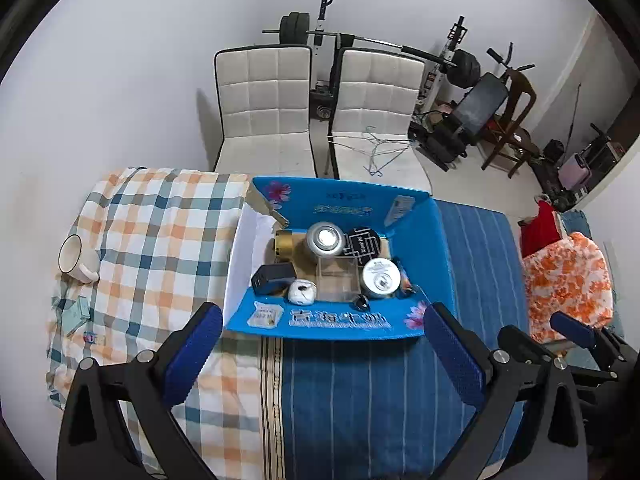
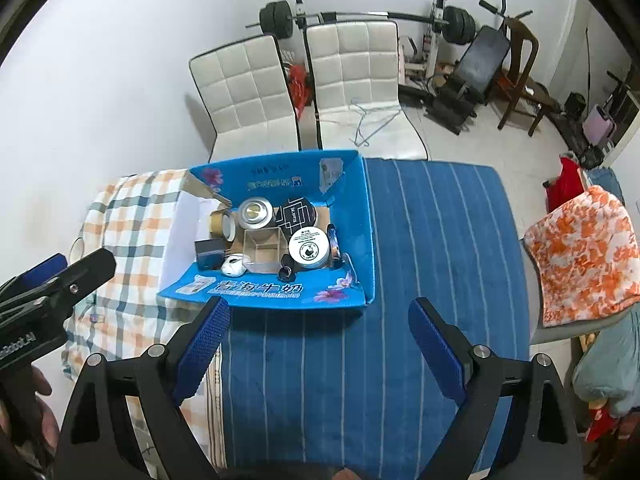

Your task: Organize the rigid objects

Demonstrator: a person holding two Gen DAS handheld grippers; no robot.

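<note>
A blue cardboard box [image 1: 340, 326] [image 2: 276, 294] lies open on the bed. Inside it are a silver can [image 1: 326, 239] [image 2: 255, 213], a white round tin [image 1: 381, 278] [image 2: 309, 249], a black patterned lid [image 1: 362, 243] [image 2: 296, 211], a gold tape roll [image 1: 282, 245] [image 2: 222, 225], a black adapter [image 1: 272, 278] [image 2: 209, 254], a small white round thing [image 1: 302, 292] [image 2: 234, 265] and a clear box [image 1: 336, 278] [image 2: 262, 250]. A white mug [image 1: 76, 259] lies on the plaid cloth, left of the box. My left gripper [image 1: 322, 350] is open and empty, just short of the box. My right gripper [image 2: 320, 342] is open and empty too.
The bed has a plaid cover [image 1: 160, 232] on the left and a blue striped sheet [image 2: 432, 248] on the right. Two white chairs [image 1: 264, 108] [image 1: 376, 108] stand beyond it, with weights behind. An orange patterned cushion [image 2: 584, 252] sits to the right.
</note>
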